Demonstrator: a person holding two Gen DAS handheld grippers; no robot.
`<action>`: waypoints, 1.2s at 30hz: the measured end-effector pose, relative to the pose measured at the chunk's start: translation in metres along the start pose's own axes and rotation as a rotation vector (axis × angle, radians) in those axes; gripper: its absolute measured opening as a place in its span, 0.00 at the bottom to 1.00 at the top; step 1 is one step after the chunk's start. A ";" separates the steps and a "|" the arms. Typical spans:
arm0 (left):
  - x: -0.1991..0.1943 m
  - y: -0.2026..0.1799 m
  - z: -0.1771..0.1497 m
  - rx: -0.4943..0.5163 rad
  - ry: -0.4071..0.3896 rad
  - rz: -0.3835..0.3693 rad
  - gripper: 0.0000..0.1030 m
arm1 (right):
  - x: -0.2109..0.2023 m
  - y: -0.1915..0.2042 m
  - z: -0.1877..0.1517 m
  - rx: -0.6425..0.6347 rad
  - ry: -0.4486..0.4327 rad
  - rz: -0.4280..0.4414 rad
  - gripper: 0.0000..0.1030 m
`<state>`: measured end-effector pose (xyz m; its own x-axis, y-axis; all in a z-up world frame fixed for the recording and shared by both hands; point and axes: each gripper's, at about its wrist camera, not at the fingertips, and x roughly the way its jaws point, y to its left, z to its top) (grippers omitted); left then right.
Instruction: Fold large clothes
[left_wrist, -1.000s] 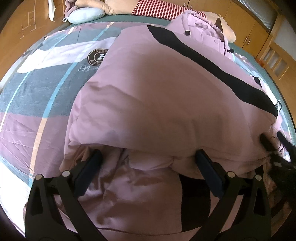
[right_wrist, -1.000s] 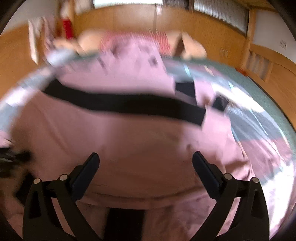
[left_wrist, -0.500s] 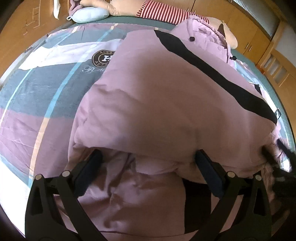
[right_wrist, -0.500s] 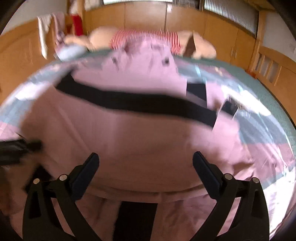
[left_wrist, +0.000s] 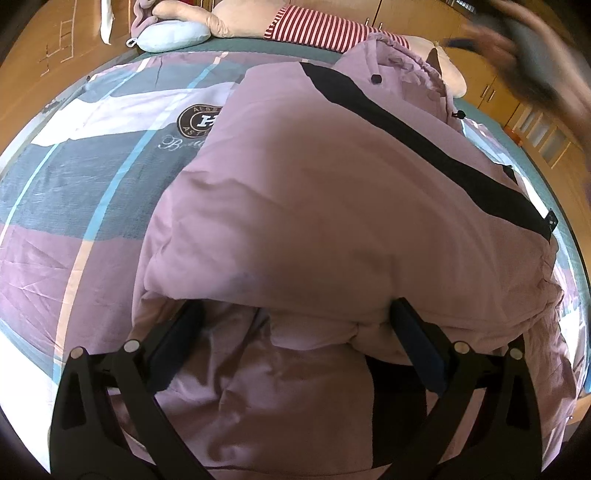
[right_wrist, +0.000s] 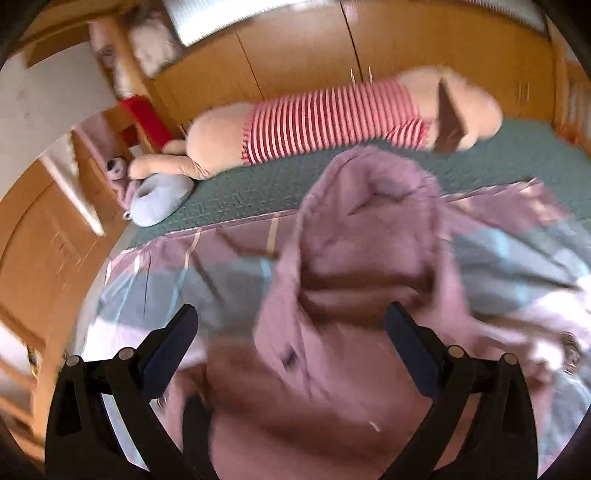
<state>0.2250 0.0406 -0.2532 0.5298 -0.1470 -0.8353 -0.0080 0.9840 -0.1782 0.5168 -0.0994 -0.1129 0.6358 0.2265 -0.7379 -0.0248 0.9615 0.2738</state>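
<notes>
A large mauve padded coat (left_wrist: 332, 206) with a black band (left_wrist: 417, 147) lies folded over on the bed. My left gripper (left_wrist: 295, 314) is open, its fingers spread at the near folded edge, tips tucked under the top layer. In the right wrist view, blurred, my right gripper (right_wrist: 291, 321) is open above the coat's hood (right_wrist: 369, 221) at the far end. The right gripper shows as a blur at the top right of the left wrist view (left_wrist: 517, 40).
The bed has a striped mauve, grey and white cover (left_wrist: 92, 177) over a green sheet (right_wrist: 258, 188). A long plush toy in a red-striped shirt (right_wrist: 332, 118) and a pale blue cushion (right_wrist: 159, 195) lie at the head. Wooden cupboards (right_wrist: 295, 51) surround the bed.
My right gripper has left the coat's right hem and swung up and forward over the hood. My left gripper has stayed at the near fold.
</notes>
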 end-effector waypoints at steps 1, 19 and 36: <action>0.000 0.000 -0.001 0.007 -0.008 -0.001 0.98 | 0.023 0.004 0.008 -0.008 0.014 -0.042 0.99; -0.001 -0.008 -0.005 0.041 -0.016 0.014 0.98 | -0.151 0.022 -0.132 -0.245 -0.399 0.192 0.04; -0.060 0.023 0.004 -0.128 -0.020 0.008 0.98 | -0.301 -0.031 -0.327 -0.459 -0.330 -0.073 0.97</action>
<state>0.1967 0.0722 -0.2045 0.5459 -0.1355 -0.8268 -0.1200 0.9640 -0.2372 0.0739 -0.1463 -0.1003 0.8540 0.1672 -0.4926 -0.2577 0.9586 -0.1213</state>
